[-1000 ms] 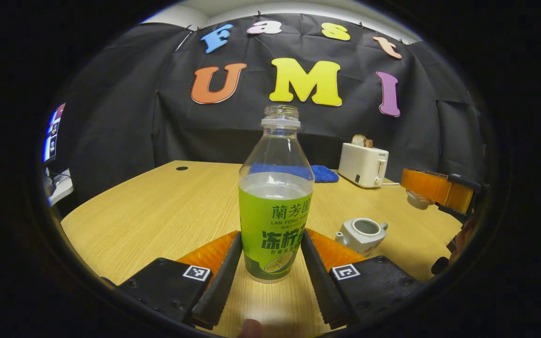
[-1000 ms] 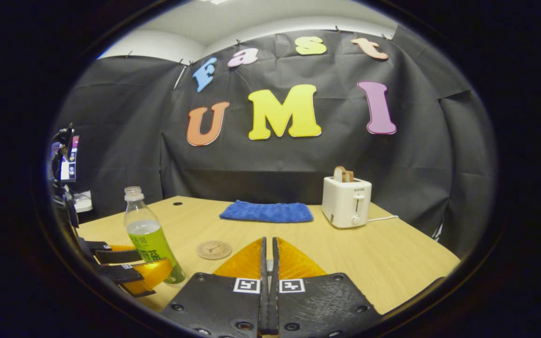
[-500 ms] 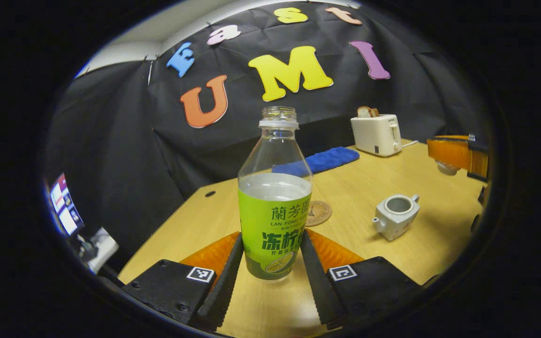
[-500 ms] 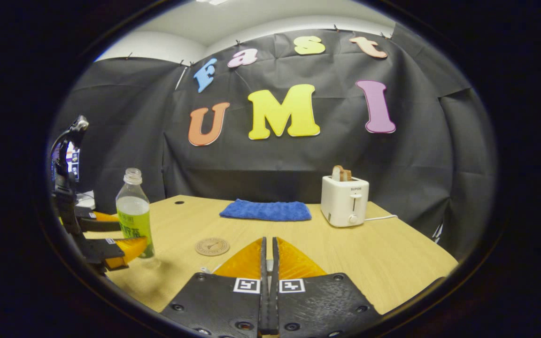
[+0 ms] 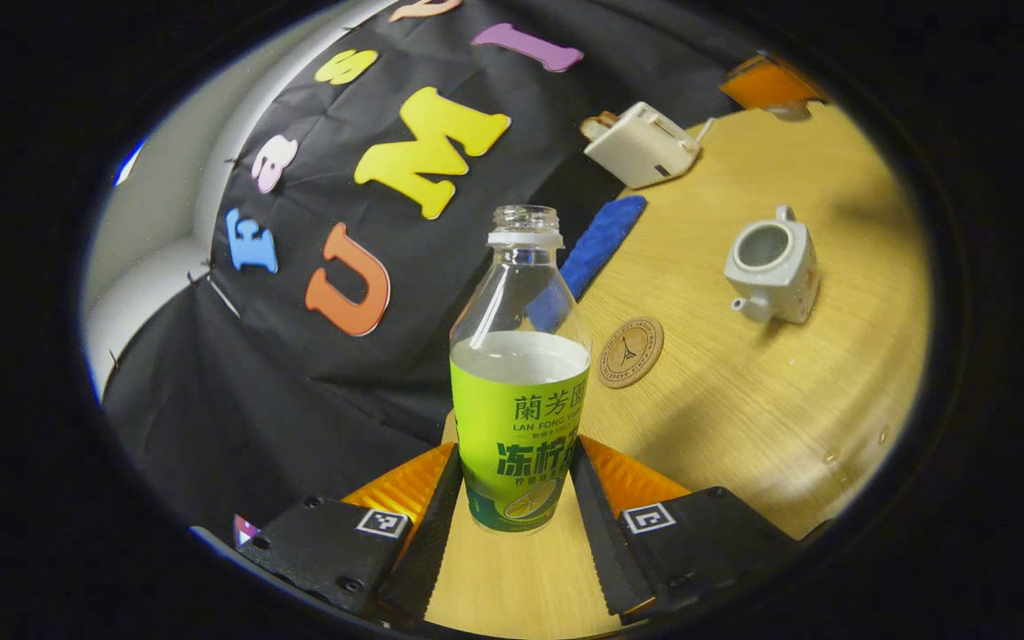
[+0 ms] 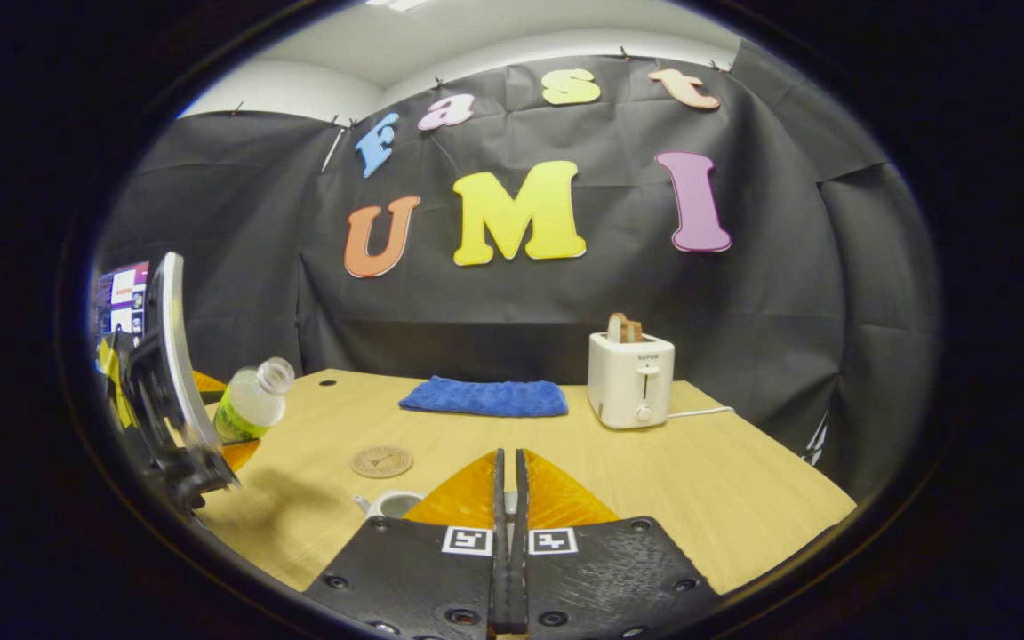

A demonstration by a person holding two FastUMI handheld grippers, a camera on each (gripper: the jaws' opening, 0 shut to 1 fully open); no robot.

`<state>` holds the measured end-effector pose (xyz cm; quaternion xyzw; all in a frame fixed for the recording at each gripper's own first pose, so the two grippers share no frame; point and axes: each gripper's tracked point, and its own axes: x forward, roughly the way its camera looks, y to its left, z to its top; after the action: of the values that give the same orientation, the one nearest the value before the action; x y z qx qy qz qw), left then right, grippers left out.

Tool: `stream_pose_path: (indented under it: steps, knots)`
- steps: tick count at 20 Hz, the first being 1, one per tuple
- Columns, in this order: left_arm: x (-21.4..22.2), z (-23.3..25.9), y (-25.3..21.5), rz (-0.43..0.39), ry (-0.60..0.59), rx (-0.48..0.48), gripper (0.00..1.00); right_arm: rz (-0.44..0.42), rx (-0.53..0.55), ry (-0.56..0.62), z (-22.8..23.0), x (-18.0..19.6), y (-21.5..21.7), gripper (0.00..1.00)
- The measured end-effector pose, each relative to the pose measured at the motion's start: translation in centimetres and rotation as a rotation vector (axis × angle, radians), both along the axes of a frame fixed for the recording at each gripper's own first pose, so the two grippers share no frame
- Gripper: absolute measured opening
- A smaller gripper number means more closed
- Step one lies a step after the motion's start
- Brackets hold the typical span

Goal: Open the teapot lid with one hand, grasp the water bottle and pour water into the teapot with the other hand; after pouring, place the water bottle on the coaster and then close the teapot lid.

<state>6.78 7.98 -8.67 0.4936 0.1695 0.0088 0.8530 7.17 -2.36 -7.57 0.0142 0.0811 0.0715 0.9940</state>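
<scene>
Green label wraps the lower half of the water bottle (image 5: 519, 391), which stands between the two fingers (image 5: 423, 524) of the left tool (image 5: 512, 524); both fingers press on its sides, so this tool is closed around the bottle. The bottle has no cap, and clear liquid fills it up to about the top of the label. In the left gripper view the wooden surface (image 5: 743, 400) appears strongly tilted, and the bottle is held above it. The round coaster (image 5: 630, 352) lies at about 2 o'clock from the bottle. Farther in the same direction is the white teapot (image 5: 770, 271), open on top. At 1 o'clock are the blue cloth (image 5: 596, 244) and, beyond it, the white toaster (image 5: 641, 147). In the right gripper view the bottle (image 6: 250, 404) leans with its mouth toward the right, at 9 o'clock near the left edge. The fingers (image 6: 468, 489) of the right tool (image 6: 509, 498) are almost together, with only a thin slit between them; I cannot tell what they hold there. The teapot rim (image 6: 392, 504) is just left of these fingers, and the coaster (image 6: 381, 461) lies a little beyond it.
</scene>
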Motion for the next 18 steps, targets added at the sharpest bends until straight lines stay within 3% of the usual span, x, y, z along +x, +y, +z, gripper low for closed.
stream_pose_path:
  steps: [12,18]
  knots:
    - [1.4,0.1,-2.7,-0.13,0.146,0.394,0.72,-0.004,-0.009,0.013,-0.9,-0.5,-1.7,0.0]
    - [1.6,0.0,-4.2,-0.171,0.178,0.541,0.72,-0.007,-0.009,0.013,-1.3,-0.6,-2.6,0.0]
